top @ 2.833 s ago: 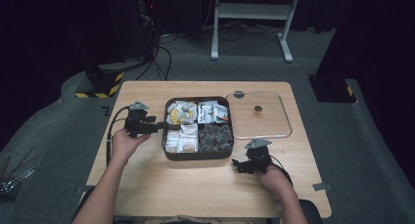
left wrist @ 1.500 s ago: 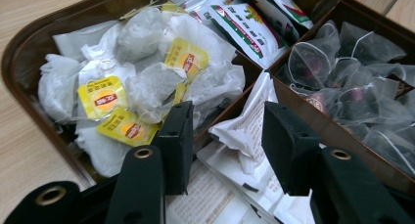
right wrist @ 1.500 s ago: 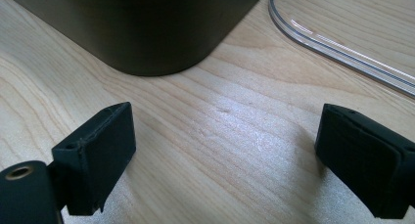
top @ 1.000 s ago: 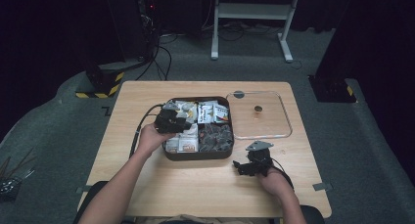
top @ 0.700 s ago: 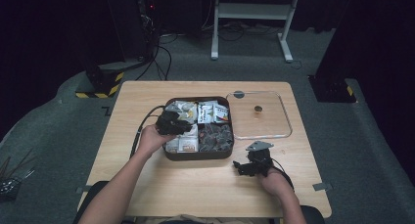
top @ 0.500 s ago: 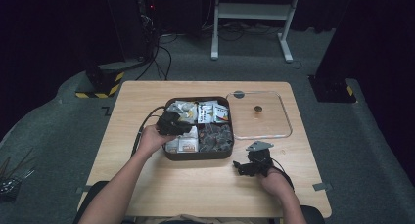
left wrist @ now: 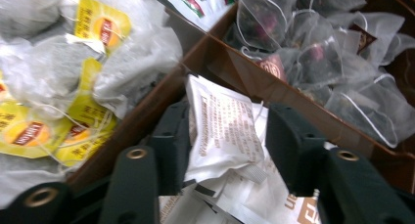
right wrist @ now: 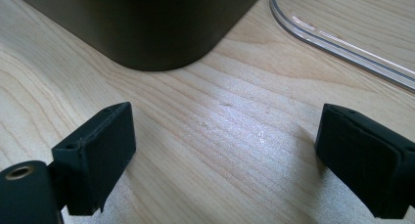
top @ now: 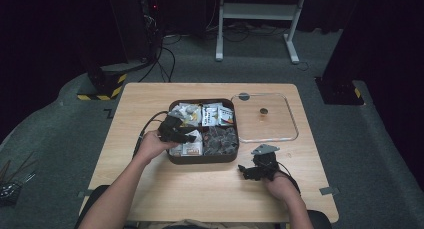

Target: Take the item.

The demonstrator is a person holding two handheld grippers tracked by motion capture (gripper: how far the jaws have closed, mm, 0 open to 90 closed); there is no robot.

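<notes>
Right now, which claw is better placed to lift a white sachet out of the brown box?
The left claw: its jaws stand open on either side of a white sachet in the brown box. The right claw is open above bare table, outside the box.

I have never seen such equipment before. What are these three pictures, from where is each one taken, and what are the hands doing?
No robot here: a person at a wooden table holds a two-jaw gripper in each hand. The high view looks down from above. The other two pictures come from cameras riding on the grippers, looking along their black jaws.

On the table stands a brown box with compartments full of tea bags and sachets; its clear lid lies beside it. The left gripper reaches into the box; in its own view, a white paper sachet stands between its jaws, which are open and not yet pressing it. The right gripper rests on the table near the box, open and empty.
</notes>
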